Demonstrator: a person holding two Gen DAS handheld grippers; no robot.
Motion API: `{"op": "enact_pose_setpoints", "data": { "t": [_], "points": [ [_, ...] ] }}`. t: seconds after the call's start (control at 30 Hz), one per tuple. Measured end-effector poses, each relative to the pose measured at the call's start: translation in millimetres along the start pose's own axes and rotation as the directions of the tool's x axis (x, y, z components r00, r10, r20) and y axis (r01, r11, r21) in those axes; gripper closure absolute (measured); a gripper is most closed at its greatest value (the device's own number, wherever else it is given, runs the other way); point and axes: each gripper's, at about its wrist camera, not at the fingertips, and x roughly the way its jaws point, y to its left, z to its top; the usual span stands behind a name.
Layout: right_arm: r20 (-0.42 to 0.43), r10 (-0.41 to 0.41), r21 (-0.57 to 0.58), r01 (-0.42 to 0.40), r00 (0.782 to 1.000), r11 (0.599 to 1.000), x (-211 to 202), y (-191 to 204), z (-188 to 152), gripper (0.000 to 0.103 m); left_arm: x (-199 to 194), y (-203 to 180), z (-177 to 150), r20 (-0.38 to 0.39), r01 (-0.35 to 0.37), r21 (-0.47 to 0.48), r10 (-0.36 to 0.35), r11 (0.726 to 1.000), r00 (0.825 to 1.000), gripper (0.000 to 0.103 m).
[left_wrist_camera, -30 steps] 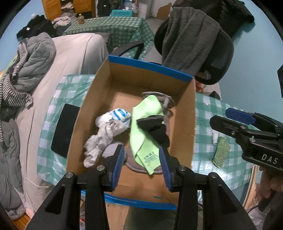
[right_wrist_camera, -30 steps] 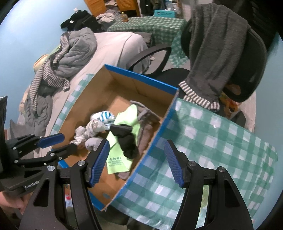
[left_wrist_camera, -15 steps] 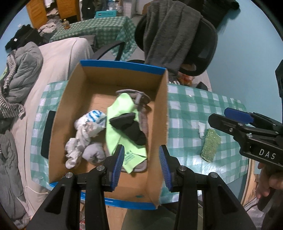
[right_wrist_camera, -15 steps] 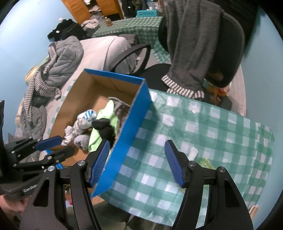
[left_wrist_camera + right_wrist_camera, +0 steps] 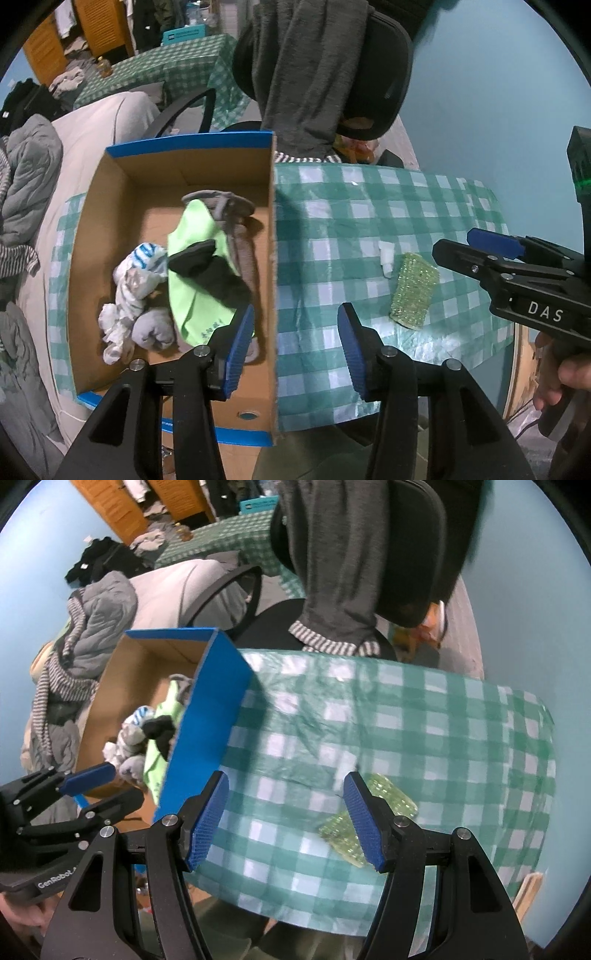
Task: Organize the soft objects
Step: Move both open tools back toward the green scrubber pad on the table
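The green sponge cloth (image 5: 414, 291) lies flat on the checked tablecloth (image 5: 332, 229), out in the open and well to the right of the cardboard box (image 5: 271, 258). A small white scrap (image 5: 387, 256) sits just beside its upper left corner. Seen from my right claw (image 5: 286, 821), the cloth (image 5: 343, 830) is right under my right-hand finger, which hides part of it; most of the gap between my pads is over bare tablecloth to the cloth's left. That claw stands wide apart and has hold of nothing.

My left claw (image 5: 295, 349) points steeply down with one finger over the inside of the box and the other over the tablecloth, so the box's right wall runs up between them. Its jaws are opening, and the pads press on nothing. The green cloth is up and to the right of this claw, apart from it, near my right claw's blue tips (image 5: 495, 242).

Inside the box lie the sorted pieces: a lime-green cloth (image 5: 195, 280), a black sock (image 5: 210, 269) across it, a grey garment (image 5: 236, 229) under both, and a white and blue striped bundle (image 5: 136, 284) beside them. Behind the table, a grey sweater (image 5: 314, 74) hangs over a black office chair (image 5: 388, 66).
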Motion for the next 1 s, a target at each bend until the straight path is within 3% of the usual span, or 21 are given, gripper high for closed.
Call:
{"op": "enact_pose_setpoints", "data": {
  "t": [0.1,0.4,0.6,1.0],
  "points": [
    [-0.006,-0.010,0.024,0.010,1.000,1.000,1,-12,-4,0.038,5,-8,2,-0.008,-0.007,0.017,0.007,1.000,1.000,0.049],
    [-0.048,-0.036,0.112,0.041,0.998,0.993,13,-50,-20,0.038,34,-41,8,-0.067,-0.017,0.088,0.023,0.996,0.998,0.048],
    [-0.087,-0.017,0.204,0.035,0.996,0.978,27,-73,-32,0.038,48,-58,12,-0.083,-0.033,0.133,0.045,0.991,0.996,0.037],
    [-0.154,-0.035,0.263,0.076,0.987,0.962,60,-90,-40,0.038,84,-75,20,-0.135,-0.067,0.176,0.091,0.982,0.987,0.037]
  ]
}}
